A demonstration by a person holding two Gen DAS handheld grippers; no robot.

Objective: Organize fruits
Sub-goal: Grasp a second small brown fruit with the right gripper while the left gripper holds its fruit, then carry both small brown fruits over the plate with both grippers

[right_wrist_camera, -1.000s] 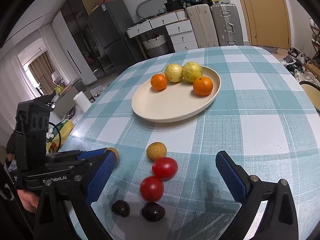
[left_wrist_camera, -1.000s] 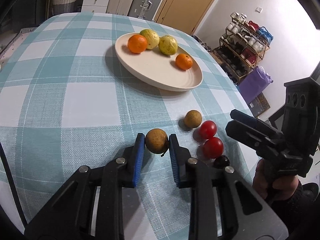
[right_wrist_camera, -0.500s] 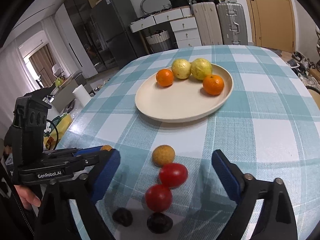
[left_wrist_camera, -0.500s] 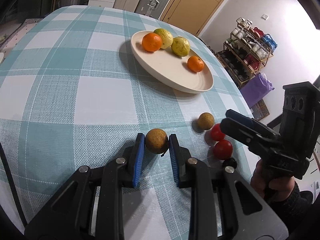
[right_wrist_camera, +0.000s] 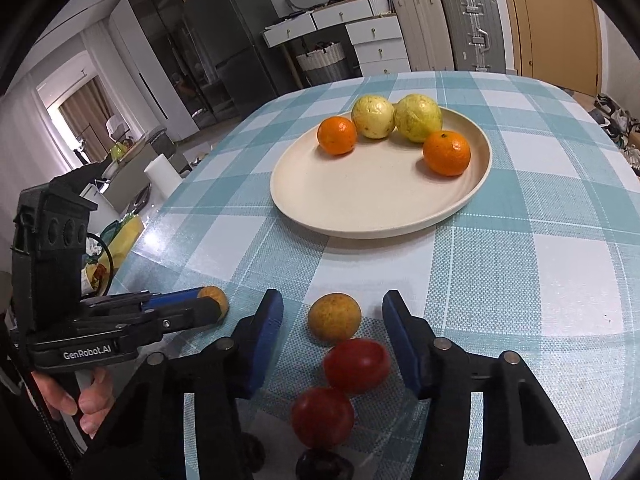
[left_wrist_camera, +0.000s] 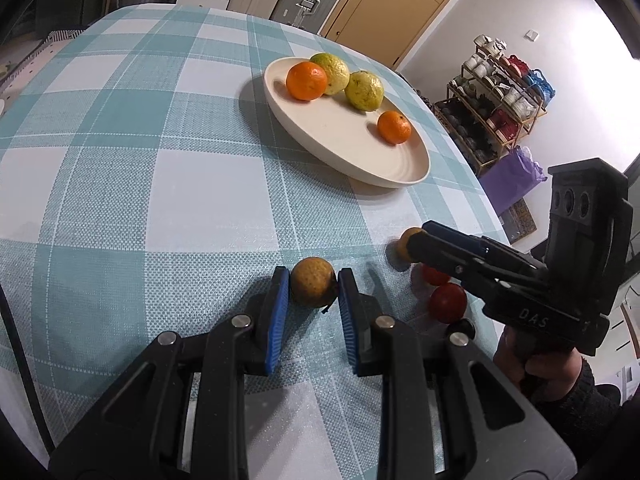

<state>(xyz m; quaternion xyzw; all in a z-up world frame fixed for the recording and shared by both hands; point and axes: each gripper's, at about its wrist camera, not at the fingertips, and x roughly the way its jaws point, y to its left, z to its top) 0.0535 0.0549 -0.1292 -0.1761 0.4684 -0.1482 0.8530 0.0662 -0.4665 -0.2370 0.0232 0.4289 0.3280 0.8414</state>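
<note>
Four fruits already rest on the plate [right_wrist_camera: 478, 184] far ahead of both tongs: two oranges and two yellow-green fruits. Left tongs [left_wrist_camera: 313, 294] are pinching a brown round fruit [left_wrist_camera: 313, 286] just above the table [left_wrist_camera: 160, 208]. Right tongs [right_wrist_camera: 332, 330], jaws just closing but not yet touching, bracket a second brown fruit [right_wrist_camera: 334, 317]. Directly behind it, between the arms, lie two red tomatoes [right_wrist_camera: 357, 365] and dark fruits. Judged roughly half complete: six items remain off the plate.
</note>
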